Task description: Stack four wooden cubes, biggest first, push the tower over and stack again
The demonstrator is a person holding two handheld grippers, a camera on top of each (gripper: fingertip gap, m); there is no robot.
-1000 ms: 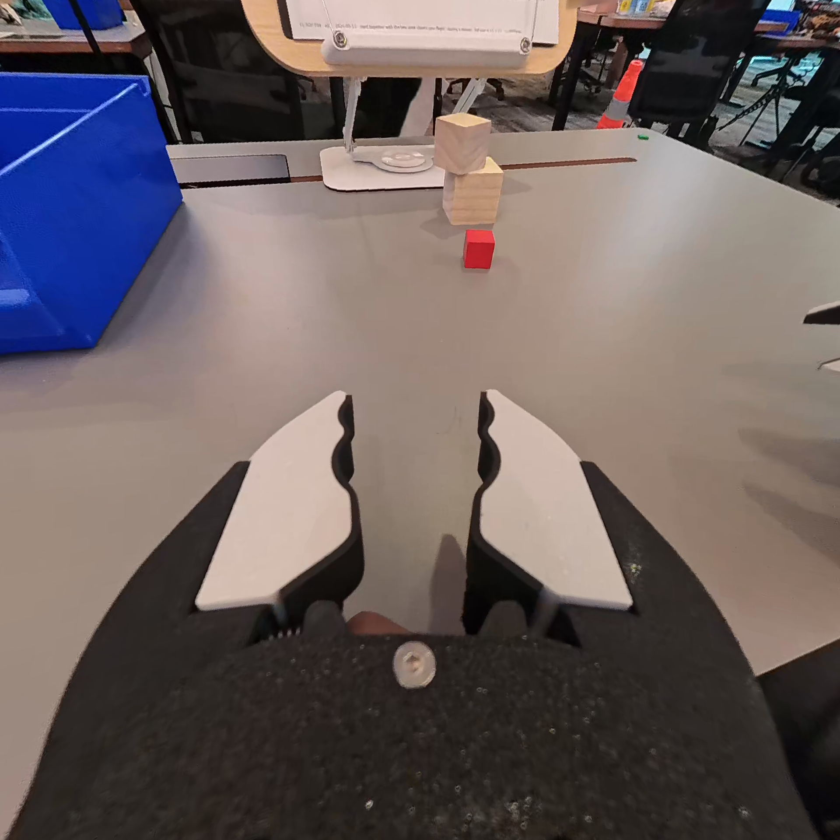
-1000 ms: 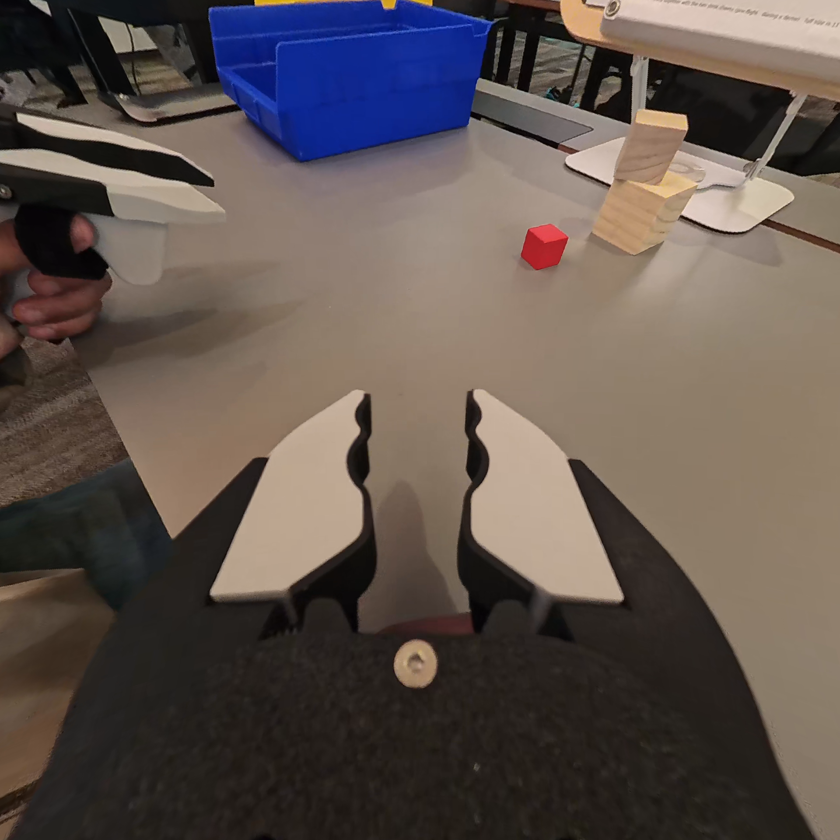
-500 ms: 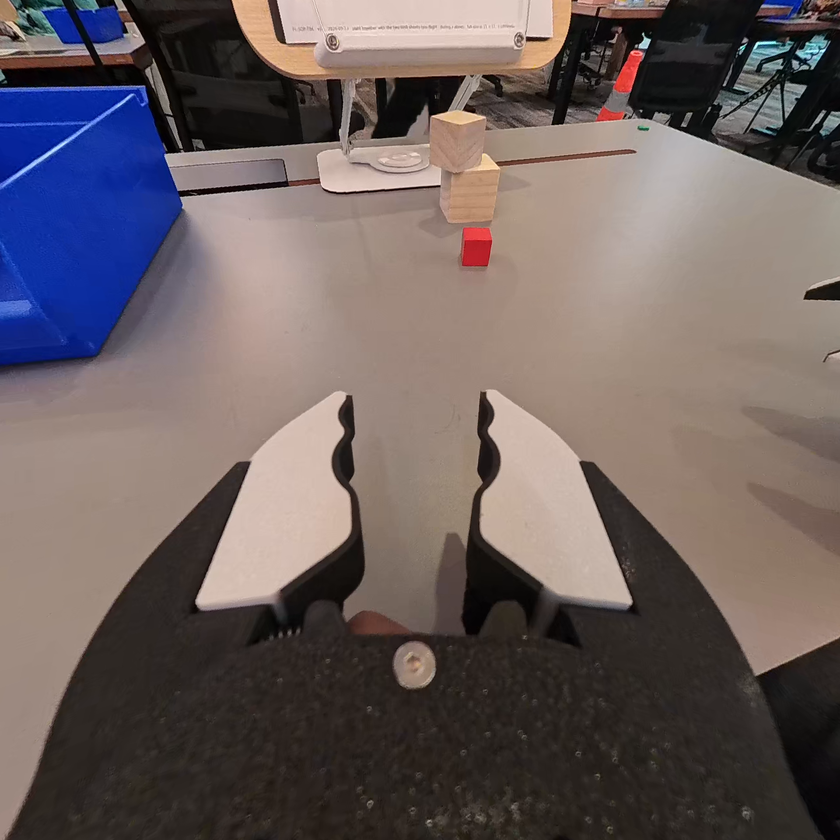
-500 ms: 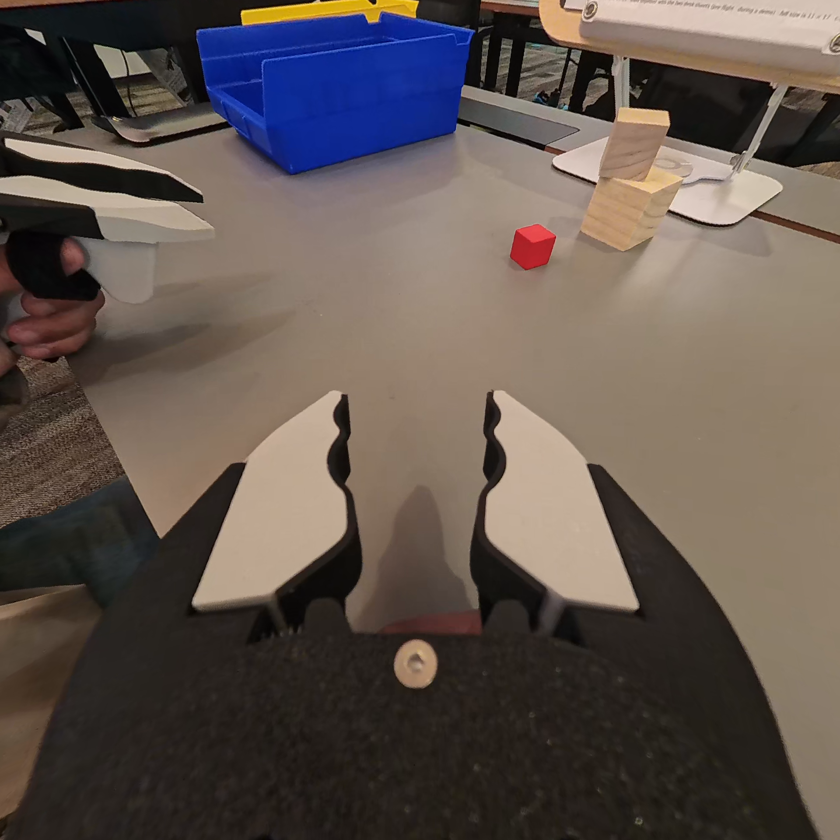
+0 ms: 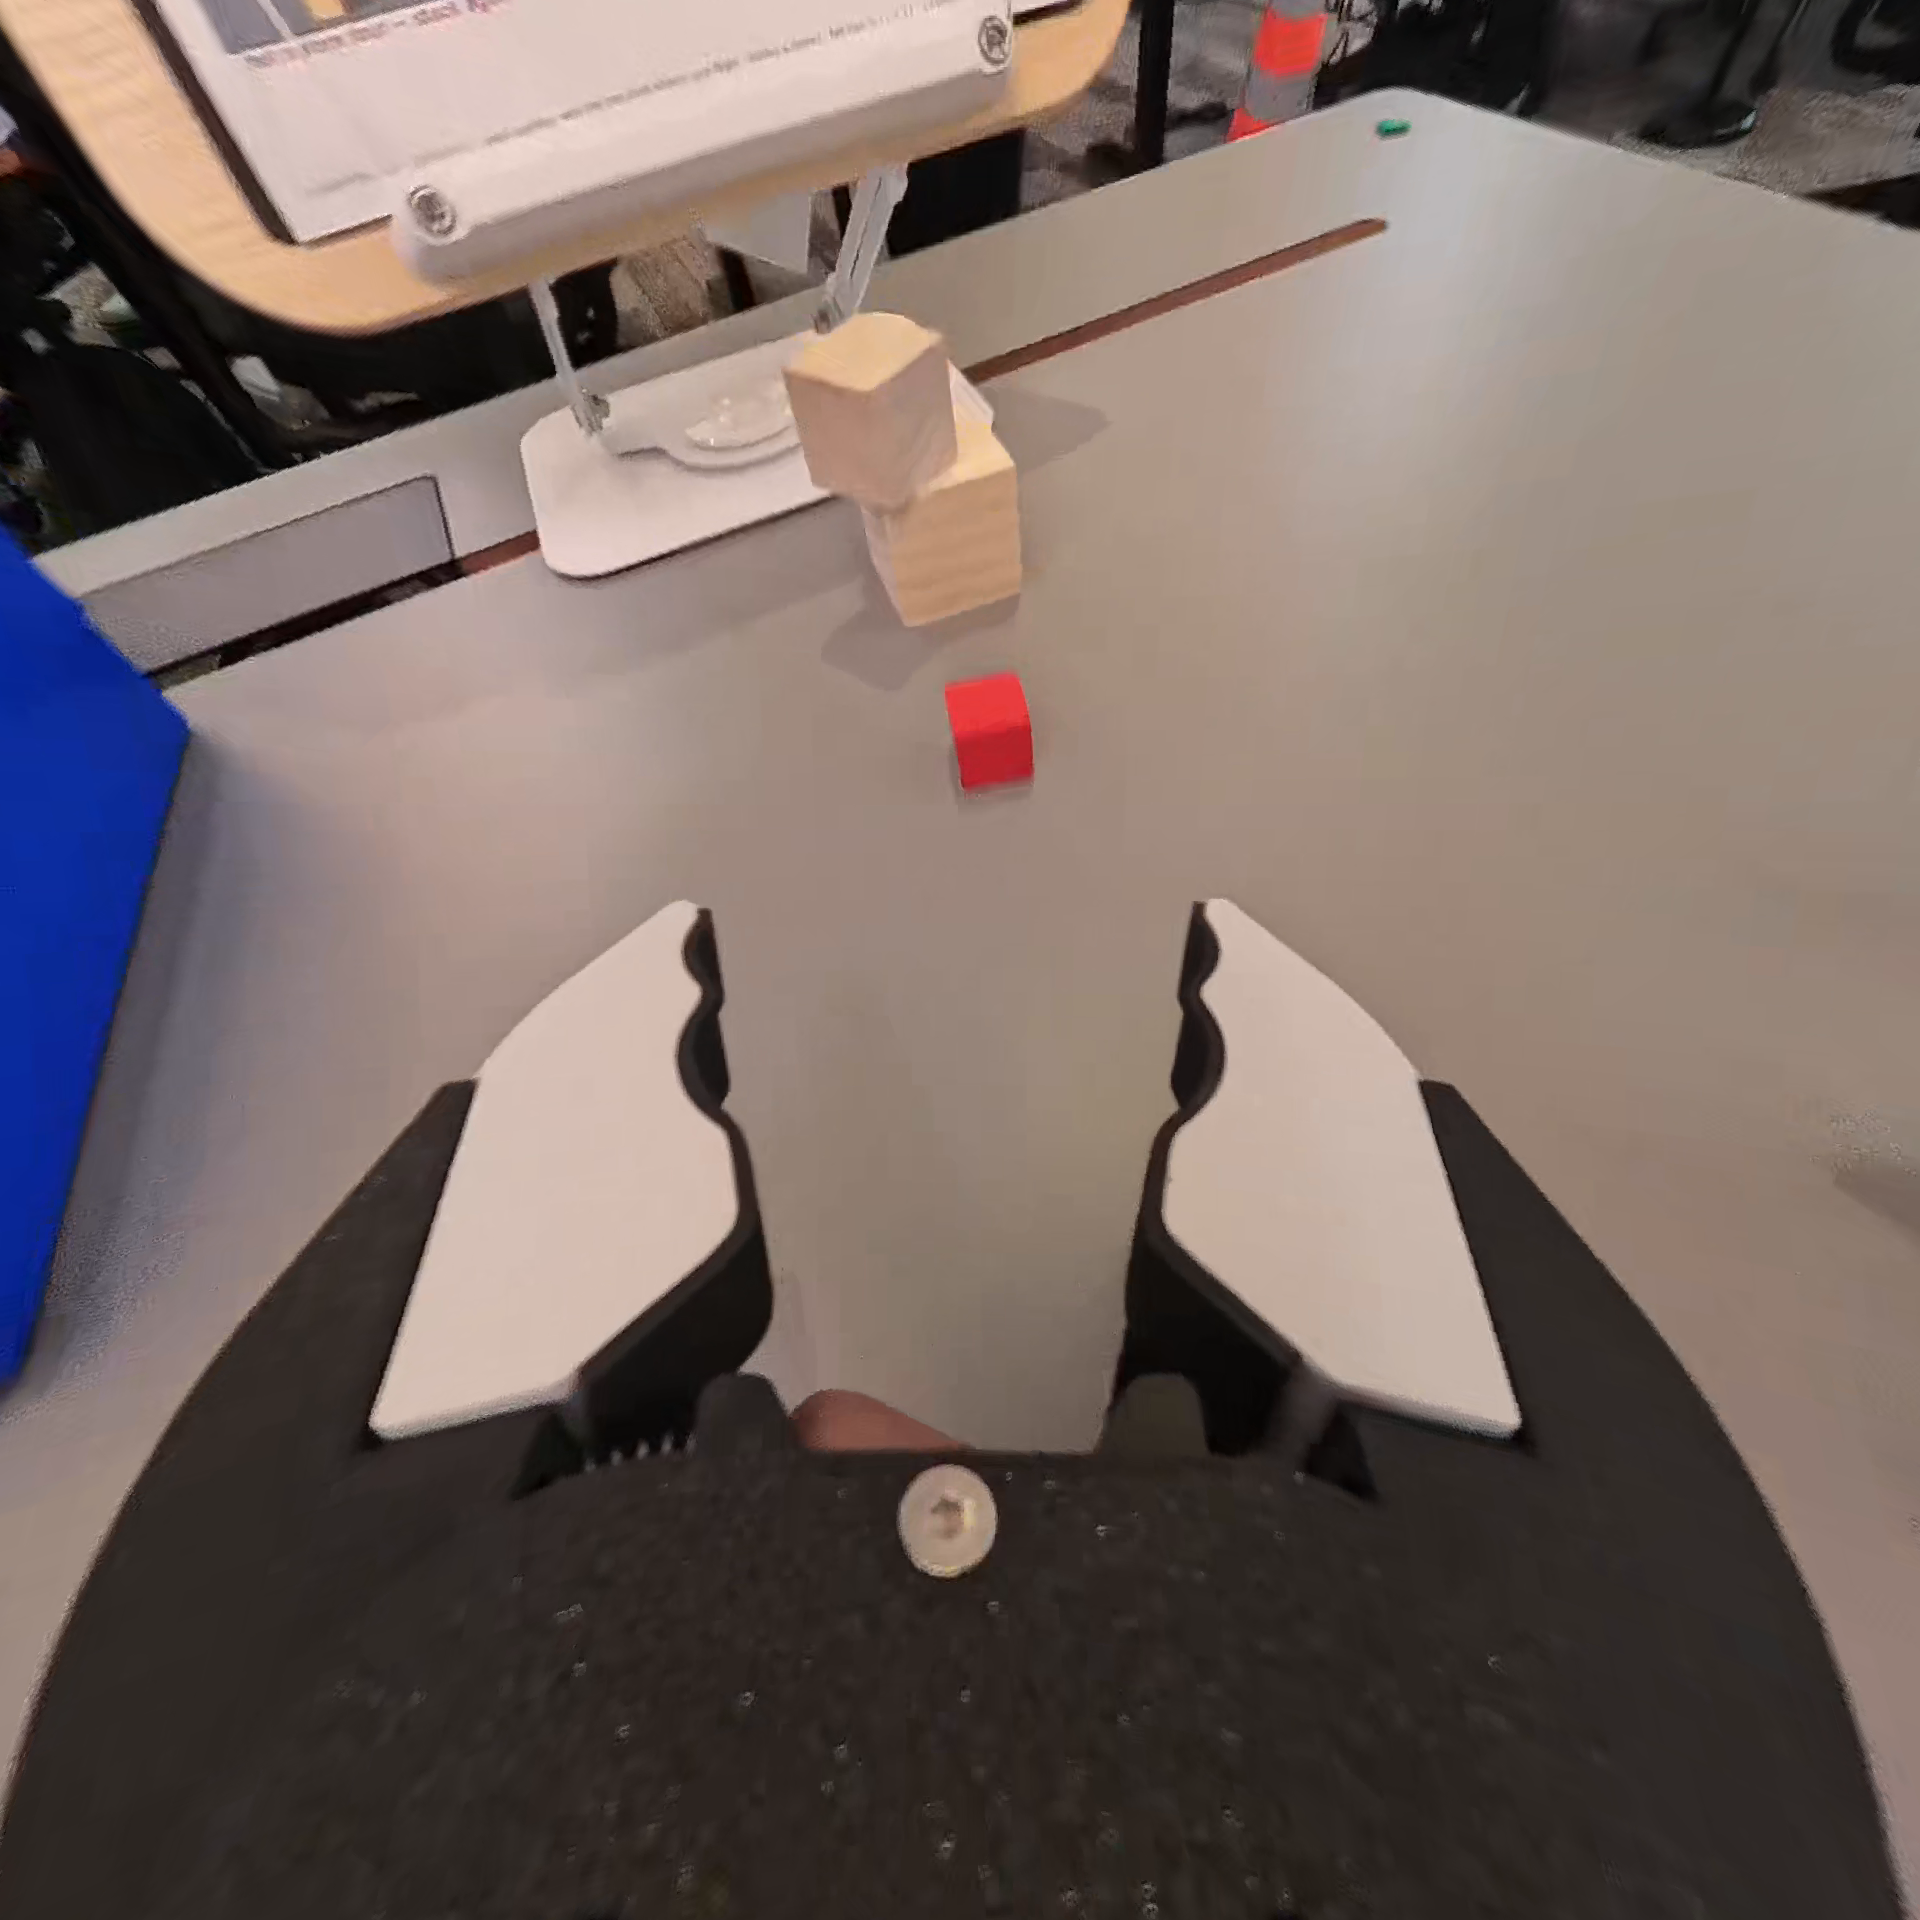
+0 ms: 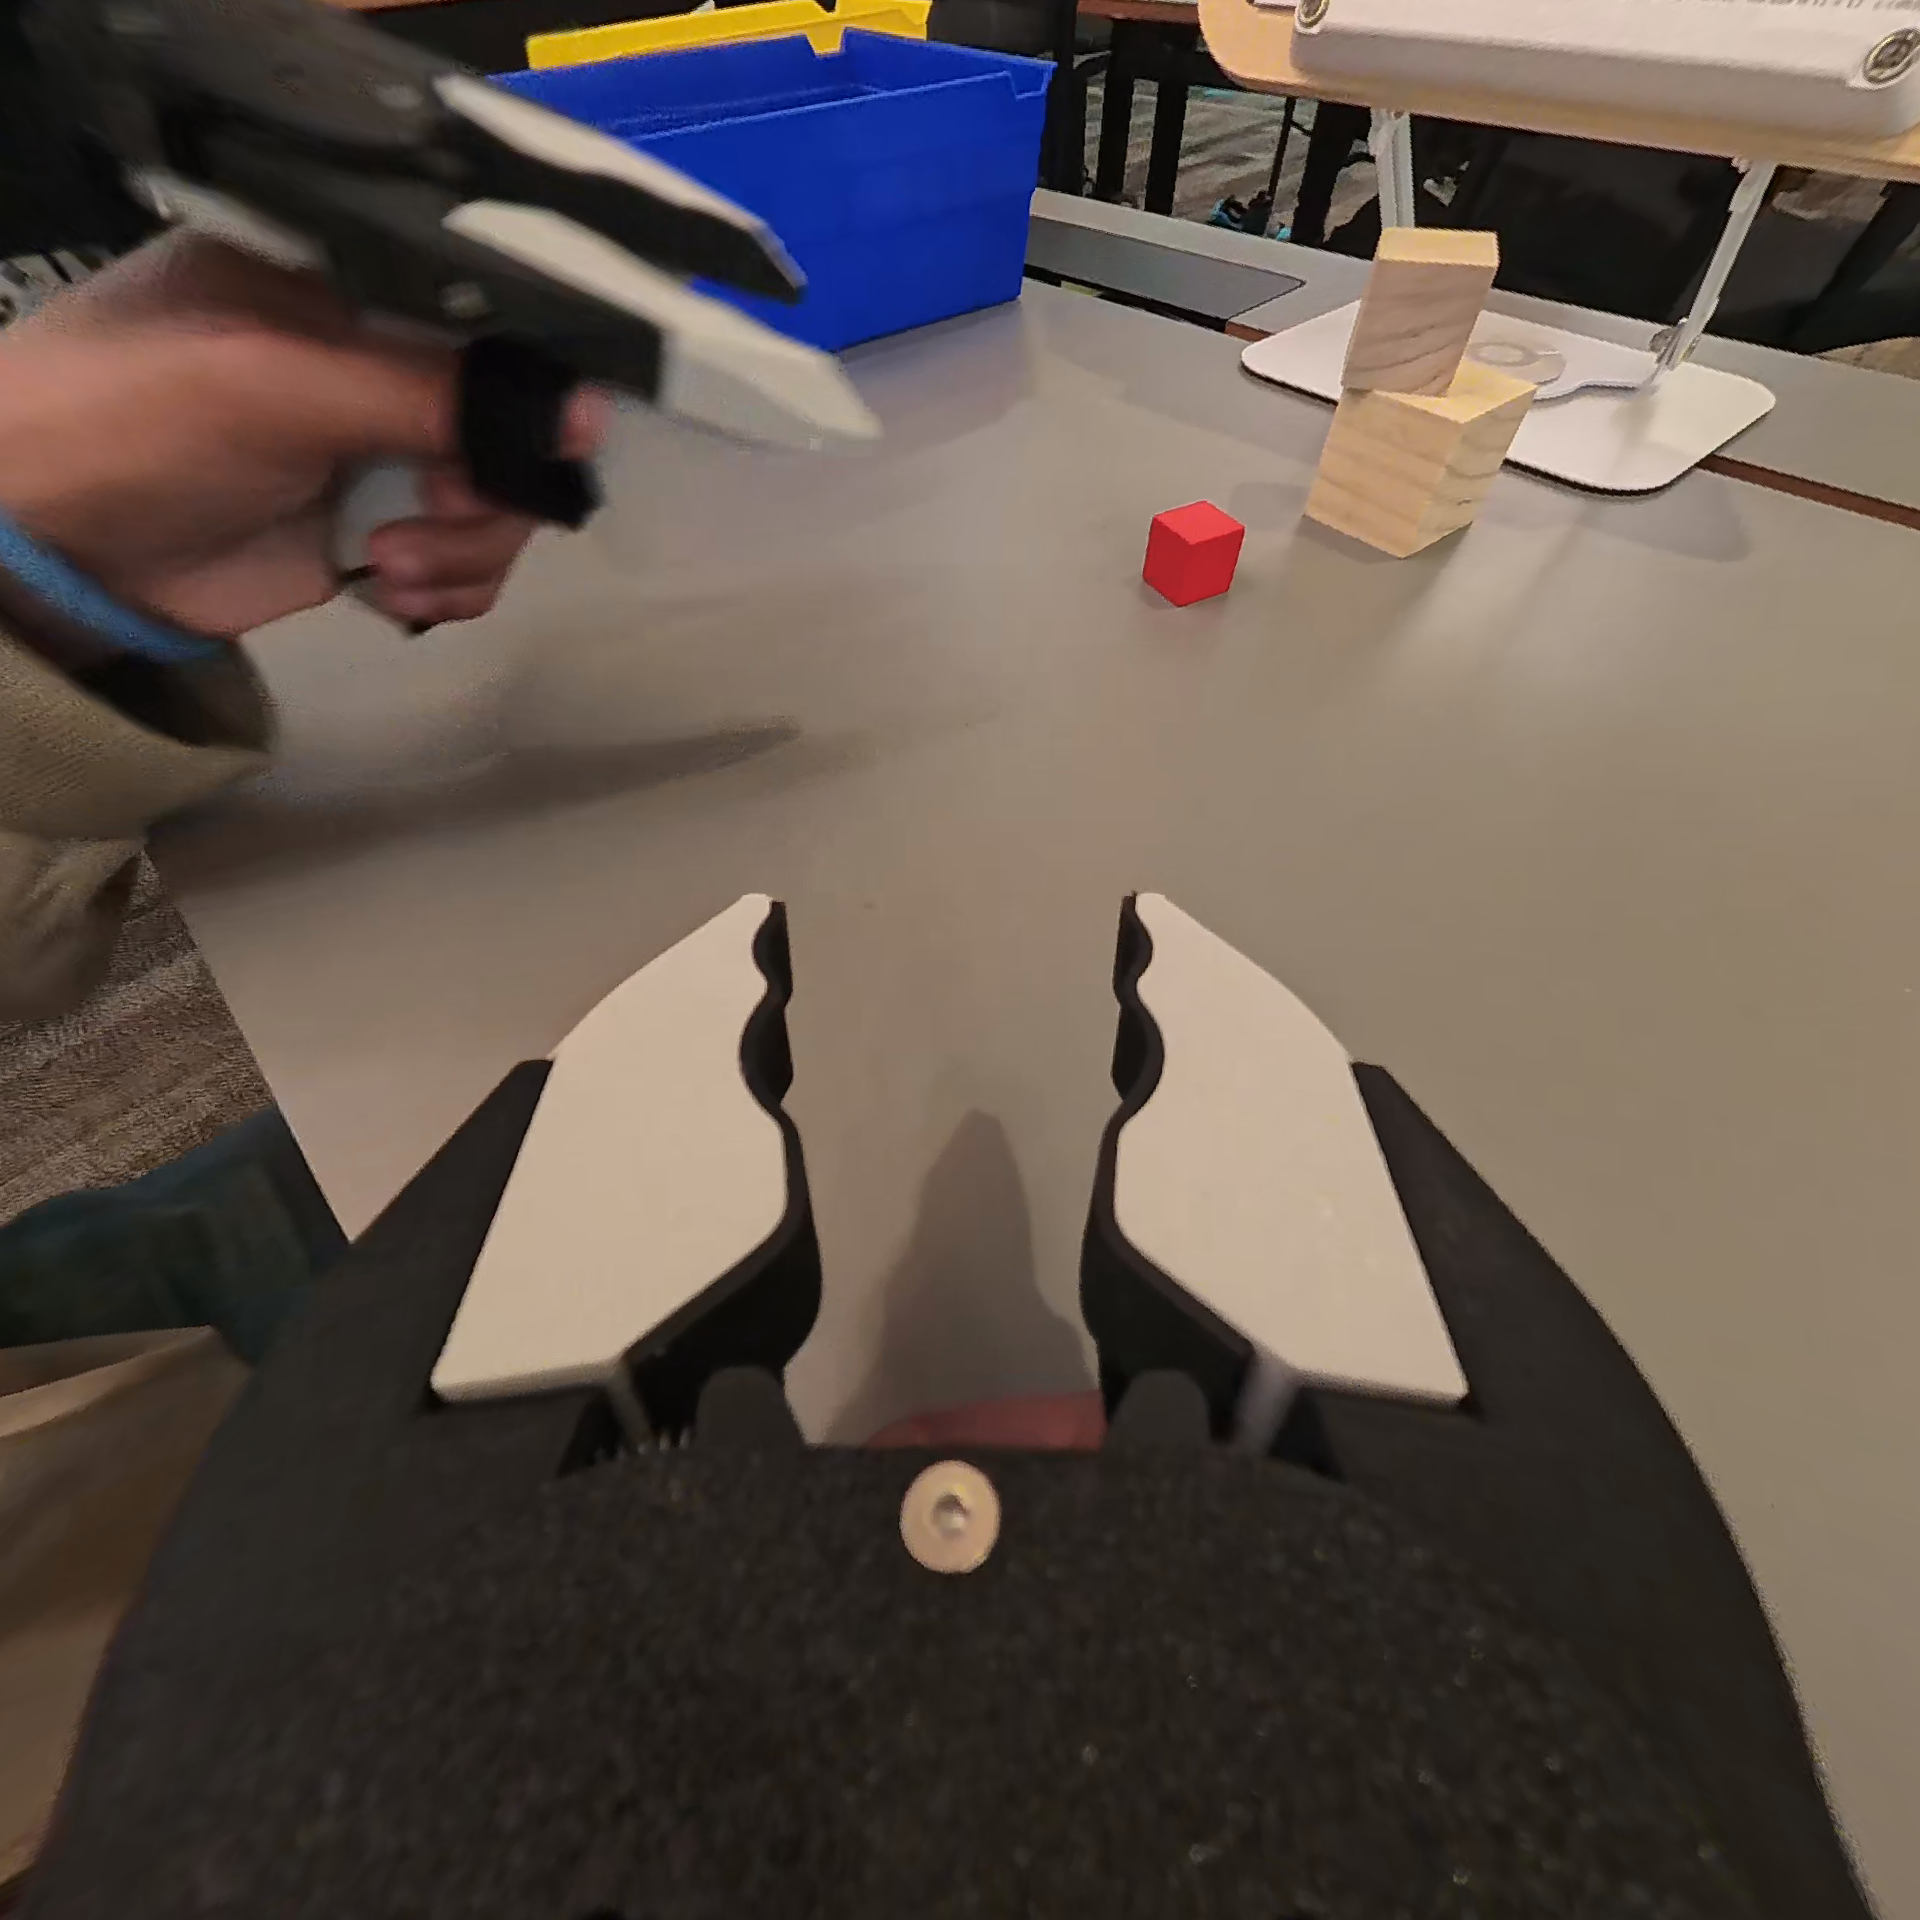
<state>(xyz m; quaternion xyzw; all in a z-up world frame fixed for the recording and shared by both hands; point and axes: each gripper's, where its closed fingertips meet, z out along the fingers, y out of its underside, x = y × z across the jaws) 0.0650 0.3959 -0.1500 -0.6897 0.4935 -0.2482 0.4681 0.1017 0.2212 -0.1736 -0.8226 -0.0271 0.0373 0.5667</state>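
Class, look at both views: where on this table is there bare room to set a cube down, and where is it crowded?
Bare grey table lies right of the red cube and between it and both open grippers. Crowded: the far edge, where two stacked wooden cubes sit against the white stand base, and beside the blue bin.

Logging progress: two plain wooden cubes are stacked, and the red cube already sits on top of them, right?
Not quite. The two plain wooden cubes are stacked, but the red cube sits alone on the table in front of them, as the right wrist view shows.
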